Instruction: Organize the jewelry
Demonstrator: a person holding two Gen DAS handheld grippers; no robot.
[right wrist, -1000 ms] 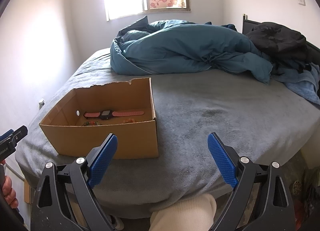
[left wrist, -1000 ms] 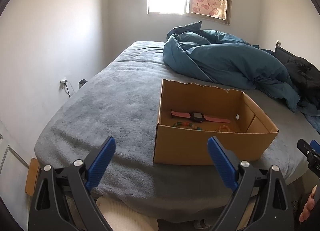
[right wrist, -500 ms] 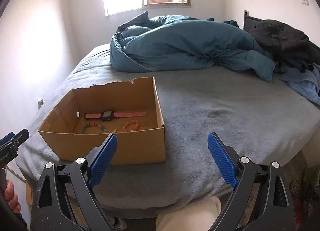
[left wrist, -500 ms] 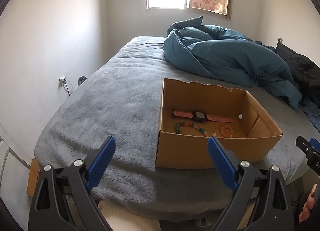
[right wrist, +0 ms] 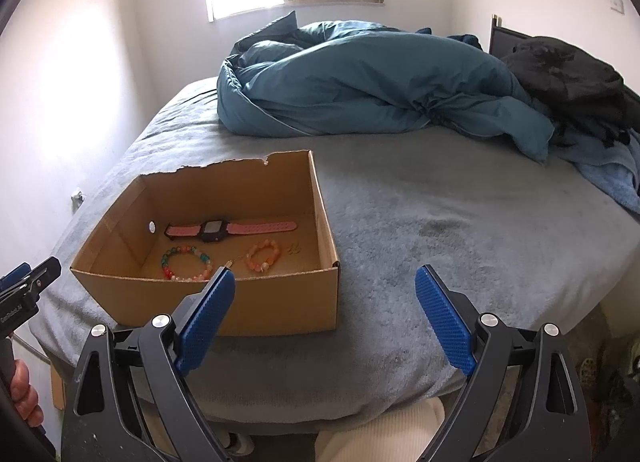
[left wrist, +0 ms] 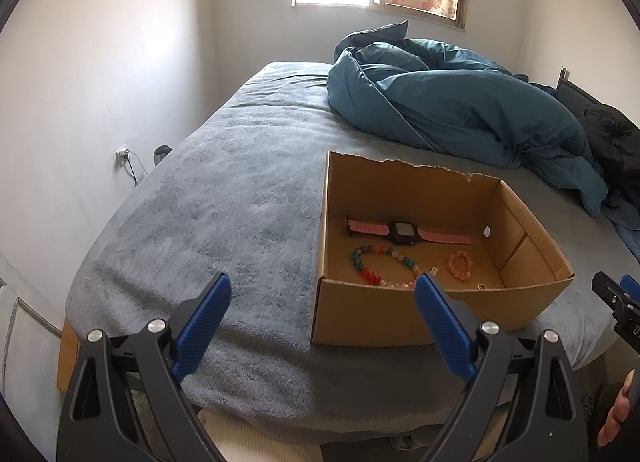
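An open cardboard box (left wrist: 400,318) (right wrist: 280,302) sits on the grey bed near its foot edge. Inside lie a pink-strapped watch (left wrist: 404,232) (right wrist: 228,229), a multicoloured bead bracelet (left wrist: 380,266) (right wrist: 186,262), a smaller orange bead bracelet (left wrist: 460,266) (right wrist: 263,255) and a small gold piece (right wrist: 295,248). My left gripper (left wrist: 322,286) is open and empty, hovering before the box's near left corner. My right gripper (right wrist: 324,274) is open and empty too, in front of the box's near right corner.
A crumpled teal duvet (left wrist: 448,101) (right wrist: 360,77) fills the far half of the bed. Dark clothes (right wrist: 560,73) are piled at the far right. A wall socket with a cable (left wrist: 124,151) is at the left. A hand (right wrist: 24,394) holds the other gripper's handle.
Both grippers have risen and come closer to the bed, so more of the box's floor and the jewelry now shows. Both stayed open and empty.
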